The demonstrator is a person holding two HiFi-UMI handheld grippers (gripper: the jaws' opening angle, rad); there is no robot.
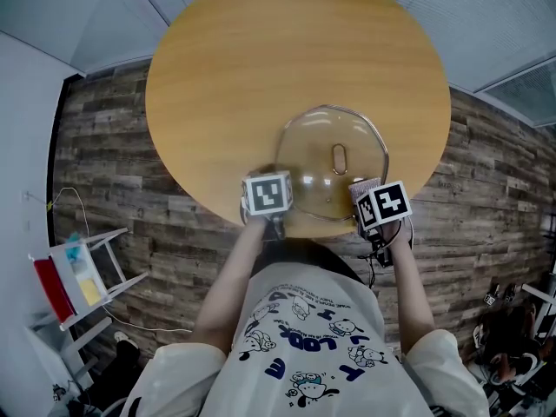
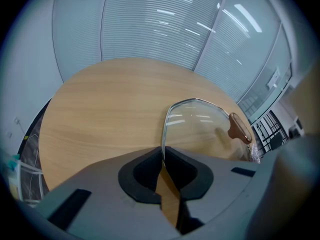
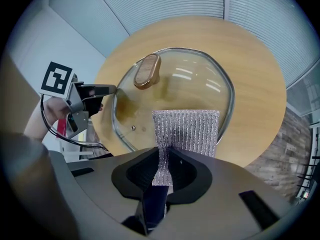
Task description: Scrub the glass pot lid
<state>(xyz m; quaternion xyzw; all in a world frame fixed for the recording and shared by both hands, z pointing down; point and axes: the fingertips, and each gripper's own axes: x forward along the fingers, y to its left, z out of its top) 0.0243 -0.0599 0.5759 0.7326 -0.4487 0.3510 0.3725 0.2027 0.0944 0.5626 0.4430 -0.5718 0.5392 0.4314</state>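
The glass pot lid (image 1: pixel 317 159) with a brown knob (image 1: pixel 340 157) lies near the front edge of the round wooden table (image 1: pixel 226 68). My left gripper (image 2: pixel 163 159) is shut on the lid's metal rim (image 2: pixel 165 129), and the glass (image 2: pixel 200 129) stretches away to the knob (image 2: pixel 240 128). My right gripper (image 3: pixel 165 159) is shut on a silver mesh scrub pad (image 3: pixel 186 131), which rests over the near part of the lid (image 3: pixel 175 84), short of the knob (image 3: pixel 146 71). In the head view the left gripper (image 1: pixel 267 194) and right gripper (image 1: pixel 382 204) flank the lid's near edge.
The lid sits close to the table's front edge, with bare tabletop behind it. A white rack (image 1: pixel 74 276) holding red and yellow items stands on the plank floor (image 1: pixel 104 172) at the left. Glass walls with blinds (image 2: pixel 165 24) ring the far side.
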